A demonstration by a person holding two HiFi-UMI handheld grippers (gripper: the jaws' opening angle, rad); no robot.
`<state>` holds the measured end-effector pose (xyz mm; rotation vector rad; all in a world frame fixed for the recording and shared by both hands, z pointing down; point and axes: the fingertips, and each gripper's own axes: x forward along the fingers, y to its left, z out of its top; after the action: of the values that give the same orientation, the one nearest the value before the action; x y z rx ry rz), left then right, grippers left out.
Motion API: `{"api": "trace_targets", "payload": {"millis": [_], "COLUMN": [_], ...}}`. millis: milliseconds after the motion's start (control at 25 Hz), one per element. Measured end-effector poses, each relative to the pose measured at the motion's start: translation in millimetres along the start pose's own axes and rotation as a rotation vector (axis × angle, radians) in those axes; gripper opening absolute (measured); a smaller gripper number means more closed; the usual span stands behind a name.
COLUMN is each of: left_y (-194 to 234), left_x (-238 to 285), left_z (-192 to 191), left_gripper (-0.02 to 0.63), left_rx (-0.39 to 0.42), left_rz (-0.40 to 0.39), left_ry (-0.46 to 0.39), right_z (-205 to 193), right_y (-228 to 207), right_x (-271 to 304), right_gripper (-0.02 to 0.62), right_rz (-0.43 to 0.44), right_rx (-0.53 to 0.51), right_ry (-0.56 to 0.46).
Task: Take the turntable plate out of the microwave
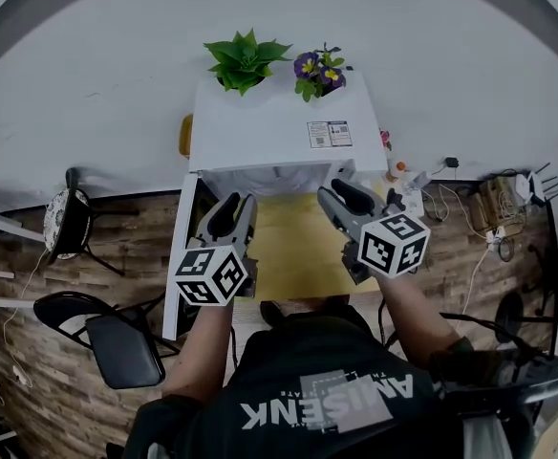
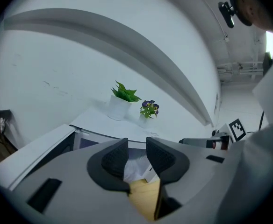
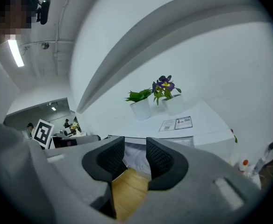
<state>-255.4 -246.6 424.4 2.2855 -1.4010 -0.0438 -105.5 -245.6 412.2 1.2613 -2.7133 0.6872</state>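
Observation:
A white microwave (image 1: pixel 274 127) stands at the far end of a wooden tabletop (image 1: pixel 298 251), its door (image 1: pixel 177 256) swung open to the left. Its pale cavity (image 1: pixel 277 178) faces me, and I cannot make out the turntable plate in any view. My left gripper (image 1: pixel 239 203) and right gripper (image 1: pixel 342 195) hover side by side above the tabletop, just in front of the opening. Both are open with nothing between the jaws. Past the left gripper (image 2: pixel 137 155) I see the pale cavity (image 2: pixel 137 167), and the right gripper (image 3: pixel 135 155) frames the same opening (image 3: pixel 135 158).
Two potted plants (image 1: pixel 246 60) (image 1: pixel 319 70) sit on the microwave's top, next to a label (image 1: pixel 329 134). A black chair (image 1: pixel 117 347) and a stool (image 1: pixel 64 220) stand to the left. Small bottles (image 1: pixel 398 172), cables and a power strip (image 1: pixel 494 232) lie to the right.

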Motion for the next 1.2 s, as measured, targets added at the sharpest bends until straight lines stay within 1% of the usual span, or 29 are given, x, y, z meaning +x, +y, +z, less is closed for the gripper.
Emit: {"api": "trace_targets", "payload": {"millis": [80,160,280,360,520,600,720,840,920,1040,1120,1200], "left_y": [9,16,22,27,41,50,64,72,80,94,102,105], "left_x": [2,6,20,30,44,52,62,73,80,86,90,96], "left_z": [-6,-18,-40,-57,-90,-102,-119,-127,-136,-160,-173,-180], "left_gripper": [0.129,0.142,0.155,0.155,0.163,0.169,0.194,0.207,0.207,0.207,0.209,0.222], "left_rx": [-0.023,-0.051,-0.107,-0.143,-0.221,-0.267,-0.345,-0.388,-0.424,-0.51,-0.549,-0.58], "left_rz": [0.007,0.023,0.02,0.018,0.051,0.072,0.104,0.091,0.097,0.132,0.155,0.153], "left_ry": [0.011,0.046,0.098,0.133,0.18,0.19,0.199,0.159,0.148,0.184,0.199,0.203], "right_z": [-12,-25,-41,-56,-86,-96,-113,-132,-145,-167,-176,-180], "right_y": [-6,-15,-29,-36,-58,-68,-80,-92,-99,-107,-109,-113], "right_x": [2,7,15,23,37,45,56,67,74,85,92,98], "right_gripper": [0.143,0.158,0.177,0.186,0.204,0.212,0.219,0.222,0.224,0.229,0.235,0.241], "right_rz": [-0.015,-0.027,-0.043,-0.039,-0.045,-0.049,-0.057,-0.077,-0.099,-0.133,-0.132,-0.13], "right_rx": [0.026,0.06,0.112,0.139,0.232,0.276,0.358,0.423,0.446,0.472,0.497,0.54], "right_ry": [0.013,0.032,0.051,0.074,0.112,0.117,0.119,0.126,0.135,0.165,0.176,0.17]}}
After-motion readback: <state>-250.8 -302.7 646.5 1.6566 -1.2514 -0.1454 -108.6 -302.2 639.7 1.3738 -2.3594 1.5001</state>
